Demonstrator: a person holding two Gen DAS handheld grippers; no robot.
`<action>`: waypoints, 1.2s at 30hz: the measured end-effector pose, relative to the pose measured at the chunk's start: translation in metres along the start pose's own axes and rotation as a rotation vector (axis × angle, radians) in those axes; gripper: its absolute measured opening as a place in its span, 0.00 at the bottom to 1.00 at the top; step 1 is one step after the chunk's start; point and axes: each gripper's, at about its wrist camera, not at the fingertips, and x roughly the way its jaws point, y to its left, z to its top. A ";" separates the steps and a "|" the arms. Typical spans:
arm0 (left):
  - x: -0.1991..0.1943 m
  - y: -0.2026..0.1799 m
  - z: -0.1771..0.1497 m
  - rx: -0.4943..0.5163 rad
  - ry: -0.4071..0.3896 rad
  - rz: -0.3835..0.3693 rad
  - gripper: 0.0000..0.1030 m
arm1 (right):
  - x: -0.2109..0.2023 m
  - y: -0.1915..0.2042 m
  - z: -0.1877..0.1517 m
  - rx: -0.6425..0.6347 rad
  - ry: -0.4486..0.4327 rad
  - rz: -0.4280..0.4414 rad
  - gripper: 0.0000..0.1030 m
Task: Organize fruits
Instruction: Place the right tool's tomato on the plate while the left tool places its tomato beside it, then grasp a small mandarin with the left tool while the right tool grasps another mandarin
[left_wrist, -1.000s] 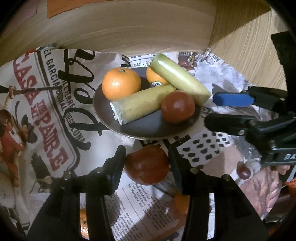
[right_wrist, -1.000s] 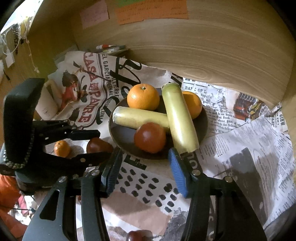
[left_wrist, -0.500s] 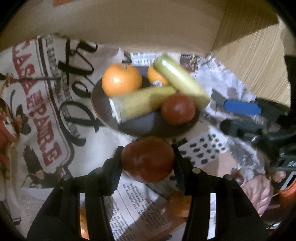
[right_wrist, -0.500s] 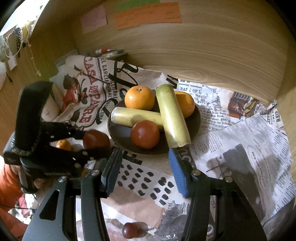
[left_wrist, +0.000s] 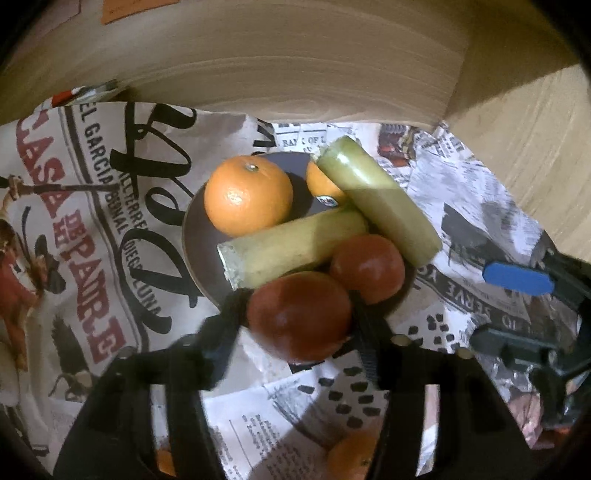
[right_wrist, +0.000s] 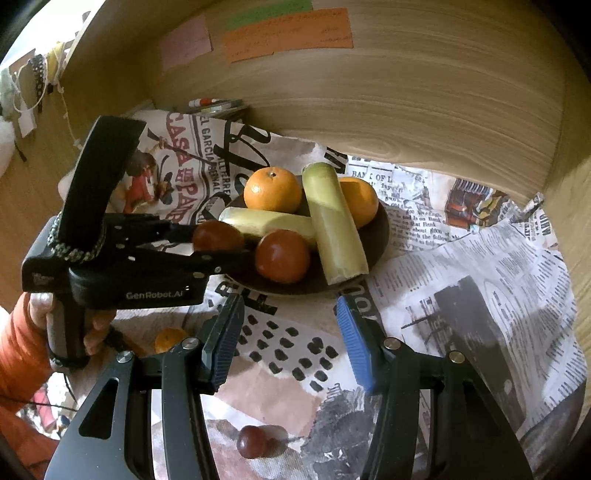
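The left gripper (left_wrist: 299, 317) is opening around a red tomato (left_wrist: 300, 316) at the dark plate's (left_wrist: 194, 236) near rim, seemingly barely touching it, while the right gripper (right_wrist: 288, 343) hangs apart and empty.

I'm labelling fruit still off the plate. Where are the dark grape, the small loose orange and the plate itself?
dark grape (right_wrist: 252, 441), right wrist view, middle of its skin.
small loose orange (right_wrist: 169, 339), right wrist view, its visible top.
plate (right_wrist: 381, 230), right wrist view, bare right rim.
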 end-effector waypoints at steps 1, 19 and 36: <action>-0.003 0.001 0.001 -0.011 -0.014 0.002 0.70 | 0.000 0.000 0.000 0.000 -0.001 0.002 0.48; -0.093 0.027 -0.036 0.000 -0.151 0.057 0.81 | -0.009 0.034 -0.005 -0.017 -0.028 0.057 0.52; -0.085 0.068 -0.106 -0.026 -0.047 0.064 0.67 | 0.037 0.081 -0.035 -0.006 0.103 0.102 0.52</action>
